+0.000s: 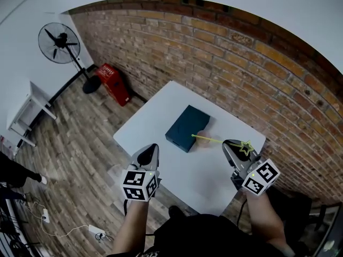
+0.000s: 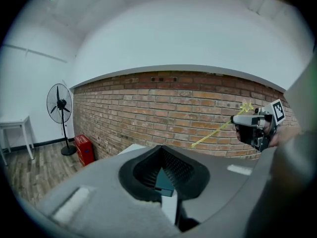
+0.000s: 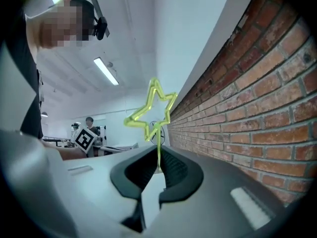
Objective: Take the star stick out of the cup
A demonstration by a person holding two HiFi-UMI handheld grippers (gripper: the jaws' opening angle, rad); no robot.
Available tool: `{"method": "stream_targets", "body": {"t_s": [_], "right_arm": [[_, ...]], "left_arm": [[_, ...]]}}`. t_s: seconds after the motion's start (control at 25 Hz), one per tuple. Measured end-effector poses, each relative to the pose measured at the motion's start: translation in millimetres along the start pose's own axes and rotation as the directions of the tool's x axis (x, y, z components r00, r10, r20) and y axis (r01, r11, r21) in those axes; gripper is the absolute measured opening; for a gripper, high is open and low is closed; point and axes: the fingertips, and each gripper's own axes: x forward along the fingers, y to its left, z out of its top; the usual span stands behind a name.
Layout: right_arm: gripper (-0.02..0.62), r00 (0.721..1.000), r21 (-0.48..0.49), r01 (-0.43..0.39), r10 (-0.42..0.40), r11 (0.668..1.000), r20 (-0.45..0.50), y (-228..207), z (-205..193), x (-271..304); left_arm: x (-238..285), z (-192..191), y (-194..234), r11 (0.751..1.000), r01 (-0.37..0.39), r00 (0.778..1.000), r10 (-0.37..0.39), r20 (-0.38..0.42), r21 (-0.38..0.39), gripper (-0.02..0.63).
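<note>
Nearby, star stick (image 1: 214, 140), teal box (image 1: 186, 127), white table (image 1: 155, 116).

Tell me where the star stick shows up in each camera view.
Head view: star stick lower right, held in the right gripper, pointing toward the teal box.
Left gripper view: star stick right side, slanting across the brick wall.
Right gripper view: star stick centre, upright between the jaws.
Shared landmark: brick wall.

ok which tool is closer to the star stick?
Right. The right tool is shut on the star stick, with the star poking out past its jaws. The left tool is apart from it, off to the left over the table.
</note>
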Motion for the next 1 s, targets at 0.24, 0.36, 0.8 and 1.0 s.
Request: {"method": "stream_targets", "body": {"t_s": [0.24,0.36,0.8,1.0], "right_arm": [[0.014,0.991,-0.053,0.129,-0.127,0.99,0.045,-20,15,-26],[0.014,0.981,-0.051,0.187,-0.184,0.981,0.054,-30,13,-39],[0.014,0.969,-0.082,0.246,-0.245,0.966,0.028,-33,-6,-51],[0.014,0.966,-0.071,0.258,-0.256,0.964,0.027,-38,-7,-58]], "left_arm": [[-1,3,30,0.998,-0.054,0.998,0.054,0.013,0.029,0.002],[-3,5,38,0.994,-0.087,0.996,0.086,0.018,0.071,0.002],[7,8,17,0.998,-0.035,0.999,0.034,0.031,0.047,0.002],[9,5,13,0.998,-0.034,0.999,0.033,0.024,0.043,0.002]]}}
